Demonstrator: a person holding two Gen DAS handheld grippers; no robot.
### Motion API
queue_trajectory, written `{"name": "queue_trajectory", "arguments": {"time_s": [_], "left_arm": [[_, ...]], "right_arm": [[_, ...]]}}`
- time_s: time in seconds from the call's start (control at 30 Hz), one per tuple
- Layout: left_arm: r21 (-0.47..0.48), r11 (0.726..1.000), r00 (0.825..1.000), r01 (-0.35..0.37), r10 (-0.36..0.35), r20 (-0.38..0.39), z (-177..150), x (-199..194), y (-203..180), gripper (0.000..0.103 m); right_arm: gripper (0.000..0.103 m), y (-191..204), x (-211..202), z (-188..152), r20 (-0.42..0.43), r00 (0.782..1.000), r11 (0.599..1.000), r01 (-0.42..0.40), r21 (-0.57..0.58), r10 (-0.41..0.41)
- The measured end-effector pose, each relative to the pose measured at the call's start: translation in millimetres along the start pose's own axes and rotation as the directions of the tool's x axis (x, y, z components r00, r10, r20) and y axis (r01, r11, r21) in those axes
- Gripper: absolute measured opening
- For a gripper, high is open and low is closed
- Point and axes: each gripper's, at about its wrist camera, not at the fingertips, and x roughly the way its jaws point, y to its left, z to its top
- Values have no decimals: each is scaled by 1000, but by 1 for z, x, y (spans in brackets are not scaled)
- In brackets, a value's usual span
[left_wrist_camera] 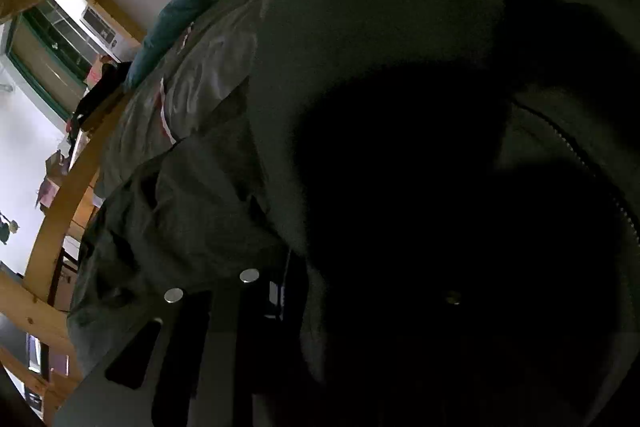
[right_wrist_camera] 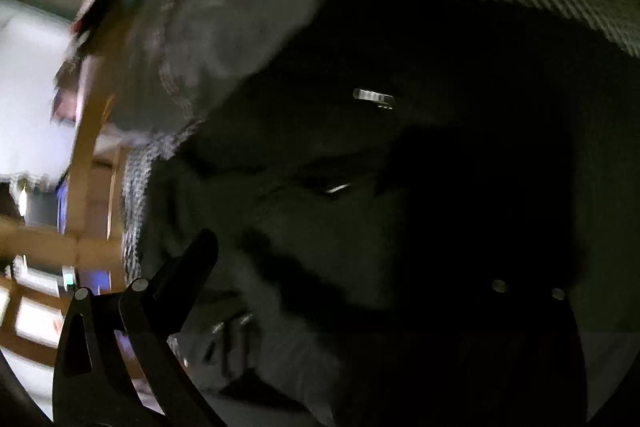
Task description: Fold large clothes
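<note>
jacket (left_wrist_camera: pixel 380 39): dark green, zipper (left_wrist_camera: pixel 592 163) showing, bunched on the bed (left_wrist_camera: pixel 188 99); fills both views
left gripper (left_wrist_camera: pixel 304 287): buried in jacket cloth; can't tell if fingers are apart or clamped
right gripper (right_wrist_camera: pixel 316 283): fingers look spread wide, cloth between them; view blurred
step: likely gathering an edge for a fold
do it well: grab the hem, not a loose wad; both grips level; pull cloth taut before laying over
risk: bulky padding slips, zipper snags
bed frame (left_wrist_camera: pixel 52 219): wood, left side

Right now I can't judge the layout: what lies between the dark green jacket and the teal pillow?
In the left wrist view, a rumpled grey cloth lies between the jacket and the pillow.
</note>
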Motion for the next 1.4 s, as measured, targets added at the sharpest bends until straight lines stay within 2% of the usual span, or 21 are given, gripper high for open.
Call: {"name": "queue_trajectory", "arguments": {"time_s": [0.03, 0.1, 0.2, 0.27, 0.3, 0.37, 0.4, 0.5, 0.57, 0.63, 0.7, 0.77, 0.87, 0.93, 0.97, 1.0, 1.07, 1.13, 1.23, 1.33, 1.4], "left_arm": [[0, 1000, 1000, 0, 0, 0, 2, 0, -1, 15], [-2, 1000, 1000, 1, -1, -1, -4, 3, 5, 15], [-10, 1000, 1000, 8, -8, 0, -11, -5, 9, 20], [-61, 995, 996, 83, -82, 28, -18, -26, 20, 27], [-134, 974, 982, 181, -171, 77, -18, -44, 36, 36], [-231, 937, 962, 260, -232, 144, -23, -73, 61, 55], [-319, 890, 941, 327, -274, 199, -22, -93, 82, 80], [-500, 754, 904, 426, -324, 280, -22, -119, 125, 89], [-584, 708, 918, 396, -304, 254, -19, -111, 146, 93], [-671, 679, 953, 298, -256, 163, -17, -75, 172, 93], [-711, 657, 960, 251, -264, 95, -18, -36, 185, 93], [-705, 678, 962, 206, -272, 20, -15, 1, 182, 93], [-610, 780, 943, 139, -292, -159, -16, 55, 147, 94], [-552, 827, 969, 109, -212, -126, -24, 55, 131, 96], [-551, 828, 975, 106, -195, -106, -29, 53, 128, 96], [-564, 818, 977, 117, -198, -85, -34, 52, 127, 96], [-581, 803, 974, 133, -214, -74, -38, 53, 127, 96], [-582, 803, 974, 130, -212, -75, -42, 53, 124, 97], [-574, 810, 977, 118, -197, -77, -41, 50, 122, 97], [-571, 813, 979, 112, -187, -75, -42, 50, 121, 97], [-566, 818, 980, 106, -182, -81, -40, 54, 123, 97]], "right_arm": [[93, -11, 5, 0, -4, 999, 998, -42, 39, 42], [36, -25, 15, -3, -48, 990, 989, -129, 79, 133], [17, -28, 2, -13, 12, 958, 957, -287, 35, 287], [13, -28, -20, -14, 69, 924, 927, -375, -12, 375], [12, -29, -33, -13, 101, 912, 917, -396, -38, 398], [11, -33, -50, -12, 138, 899, 909, -411, -64, 416], [11, -40, -57, -11, 158, 892, 906, -417, -66, 423], [10, -68, -72, -4, 217, 879, 902, -431, -22, 425], [10, -88, -79, -2, 238, 887, 912, -410, 9, 396], [10, -100, -79, -1, 239, 903, 927, -373, 28, 356], [10, -115, -74, -2, 235, 916, 937, -346, 46, 326], [10, -122, -62, 2, 224, 936, 955, -290, 60, 270], [16, -140, -50, 1, 198, 967, 982, -178, 67, 162], [44, -155, -62, 1, 248, 964, 988, -123, 89, 97], [82, -162, -72, -1, 288, 956, 990, -93, 107, 58], [94, -167, -88, -6, 354, 935, 990, -48, 132, -2], [94, -167, -123, -18, 489, 867, 989, 27, 146, -96], [94, -150, -139, -26, 534, 837, 992, 72, 106, -118], [96, -92, -124, -32, 521, 846, 983, 173, -58, -118], [96, -21, -72, -42, 506, 850, 911, 315, -265, -146], [96, 3, -23, -43, 447, 873, 877, 359, -321, -193]]}}
